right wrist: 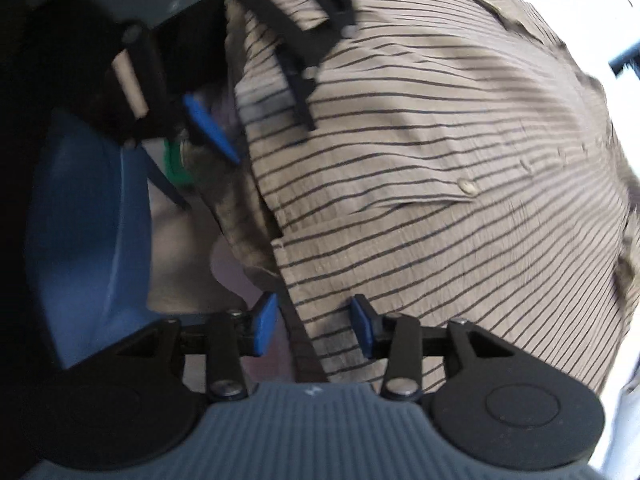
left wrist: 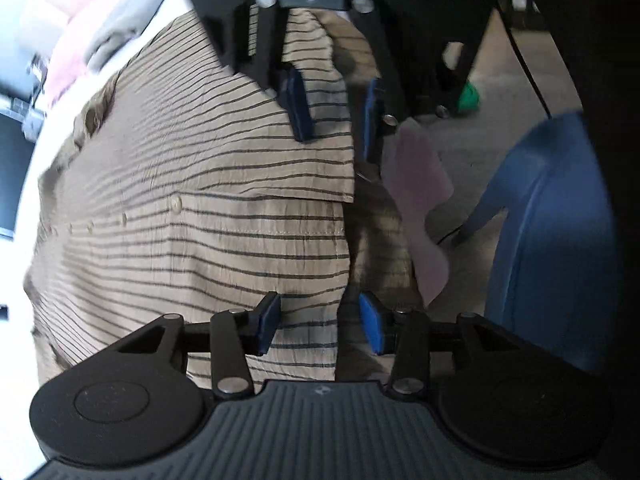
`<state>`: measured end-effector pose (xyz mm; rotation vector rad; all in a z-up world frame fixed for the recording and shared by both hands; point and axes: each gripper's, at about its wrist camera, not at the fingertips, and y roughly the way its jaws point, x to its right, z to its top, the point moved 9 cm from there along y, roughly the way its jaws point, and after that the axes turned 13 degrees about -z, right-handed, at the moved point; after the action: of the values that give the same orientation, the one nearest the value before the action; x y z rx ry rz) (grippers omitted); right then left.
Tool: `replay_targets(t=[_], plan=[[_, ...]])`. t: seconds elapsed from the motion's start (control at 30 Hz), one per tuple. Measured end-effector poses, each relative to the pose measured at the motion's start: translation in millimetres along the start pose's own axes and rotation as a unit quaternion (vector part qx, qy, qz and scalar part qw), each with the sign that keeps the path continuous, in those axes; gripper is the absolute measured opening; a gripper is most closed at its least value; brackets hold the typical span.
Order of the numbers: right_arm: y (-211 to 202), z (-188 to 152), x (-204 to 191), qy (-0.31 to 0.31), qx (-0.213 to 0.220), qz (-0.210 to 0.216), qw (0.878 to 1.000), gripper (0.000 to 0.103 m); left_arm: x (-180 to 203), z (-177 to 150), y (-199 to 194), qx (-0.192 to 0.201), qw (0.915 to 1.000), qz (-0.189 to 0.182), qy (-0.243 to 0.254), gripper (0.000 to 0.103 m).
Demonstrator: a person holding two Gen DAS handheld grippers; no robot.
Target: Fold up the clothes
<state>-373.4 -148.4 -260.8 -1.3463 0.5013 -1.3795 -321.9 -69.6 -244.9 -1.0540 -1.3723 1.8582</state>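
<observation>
Shirt [left wrist: 192, 208] lies spread on the white bench [left wrist: 24, 272], hem hanging over the near edge. Your left tongs [left wrist: 316, 326] and right tongs [right wrist: 314, 326] both gape wide astride that hem, gripping nothing. Pinch both corners evenly before lifting.

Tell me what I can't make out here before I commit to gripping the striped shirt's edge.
- Striped shirt: collar and sleeves run out of the left wrist view's rim; in the right wrist view the far side is motion-blurred.
- Shirt hem below the table edge: shadowed and blurred in both views.
- Green object: mostly hidden behind the right tongs, unidentifiable.
- Left tongs and right tongs: open, astride the edge; contact with cloth unclear.
- Blue chair: cut off.
</observation>
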Motion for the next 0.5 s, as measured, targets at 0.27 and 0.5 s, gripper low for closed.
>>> replay_targets(t=[0.27,0.5], plan=[[-6,-1,-2,-0.063,0.027,-0.052,0.996,0.002,-7,8,-28,0.065,0.9974,-0.024,-0.022,0.0],[-23,-1,-13,-0.051,0.035,0.03,0.998,0.0,-19,10,-50,0.116,0.9831,-0.108,-0.092,0.0]])
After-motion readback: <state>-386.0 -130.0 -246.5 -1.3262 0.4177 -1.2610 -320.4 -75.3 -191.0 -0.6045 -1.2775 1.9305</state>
